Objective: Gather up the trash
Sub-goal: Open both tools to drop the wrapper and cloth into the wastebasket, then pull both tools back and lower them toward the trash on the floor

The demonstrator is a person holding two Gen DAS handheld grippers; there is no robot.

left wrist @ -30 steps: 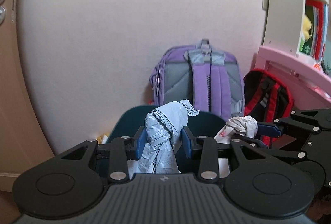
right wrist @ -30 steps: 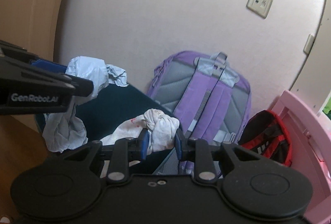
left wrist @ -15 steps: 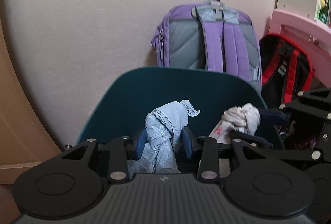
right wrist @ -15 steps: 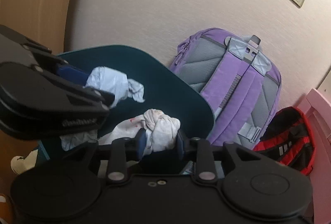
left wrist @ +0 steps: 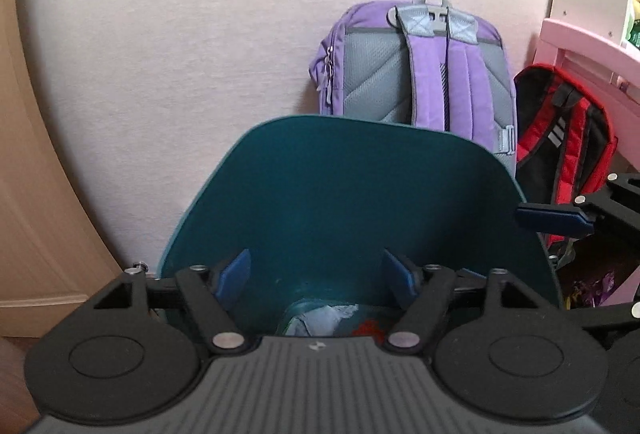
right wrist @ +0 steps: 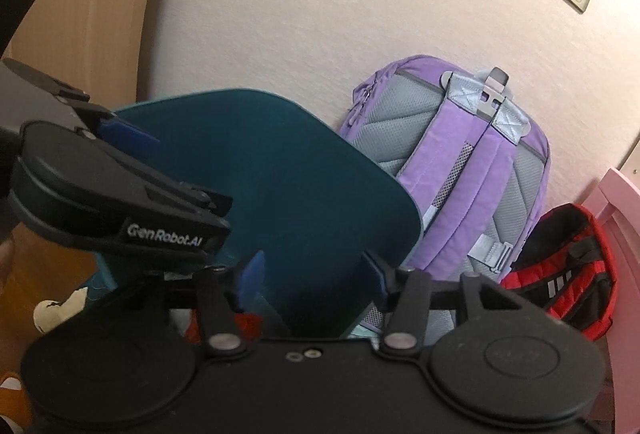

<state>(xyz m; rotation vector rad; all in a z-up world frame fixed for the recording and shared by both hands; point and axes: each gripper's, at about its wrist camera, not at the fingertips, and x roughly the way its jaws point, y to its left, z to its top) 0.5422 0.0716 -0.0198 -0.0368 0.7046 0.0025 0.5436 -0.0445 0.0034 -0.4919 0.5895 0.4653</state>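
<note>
Trash [left wrist: 320, 320] lies in bin [left wrist: 352, 193] below spread jaws.

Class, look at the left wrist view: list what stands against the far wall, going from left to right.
Wooden door → teal bin → purple backpack → red and black backpack → pink furniture.
</note>
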